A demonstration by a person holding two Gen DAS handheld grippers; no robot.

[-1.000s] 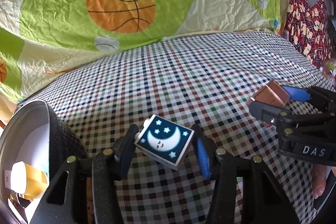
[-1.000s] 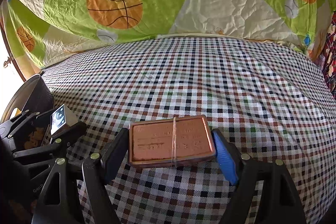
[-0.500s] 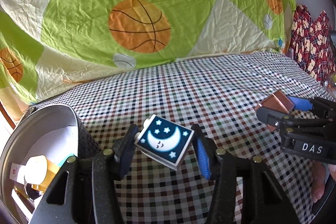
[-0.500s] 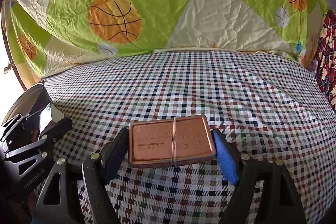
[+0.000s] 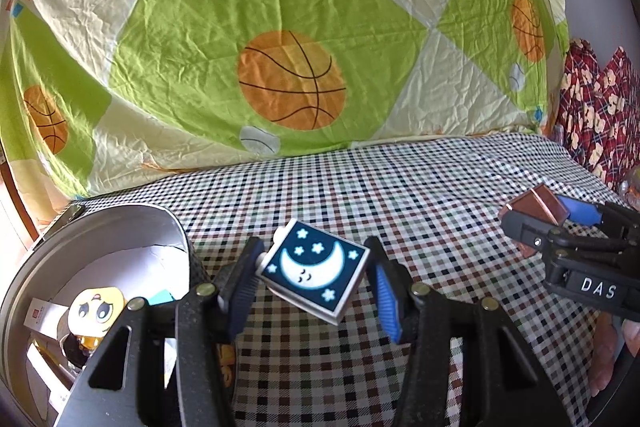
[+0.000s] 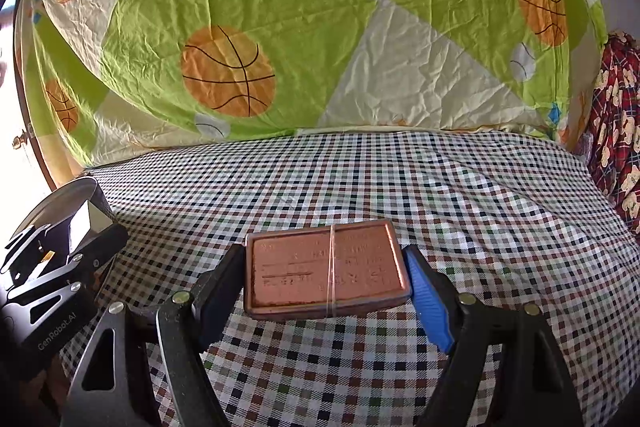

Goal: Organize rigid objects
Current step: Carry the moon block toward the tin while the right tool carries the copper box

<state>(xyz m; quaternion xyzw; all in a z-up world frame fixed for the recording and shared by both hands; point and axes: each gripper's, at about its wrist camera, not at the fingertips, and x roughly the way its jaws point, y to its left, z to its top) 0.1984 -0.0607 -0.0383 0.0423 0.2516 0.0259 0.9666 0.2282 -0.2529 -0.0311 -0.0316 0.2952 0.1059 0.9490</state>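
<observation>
My left gripper [image 5: 314,275] is shut on a small box with a dark blue moon-and-stars face [image 5: 314,269], held tilted above the checkered cloth. My right gripper [image 6: 326,273] is shut on a flat copper-coloured tin with a rubber band around it [image 6: 326,269], held level above the cloth. In the left wrist view the right gripper [image 5: 536,213] and its tin [image 5: 538,205] are at the right. In the right wrist view the left gripper [image 6: 86,227] with its box [image 6: 86,223] is at the left edge.
A round grey bin [image 5: 120,223] stands at the left, holding a yellow cartoon-face item [image 5: 96,307] and papers; it also shows in the right wrist view [image 6: 80,187]. A checkered cloth [image 6: 360,179] covers the surface. A green basketball sheet [image 5: 280,27] hangs behind. Red patterned fabric [image 5: 600,107] is at the right.
Both grippers have risen and tilted up, keeping their objects. The left gripper has come nearer the bin, so more of its inside shows.
</observation>
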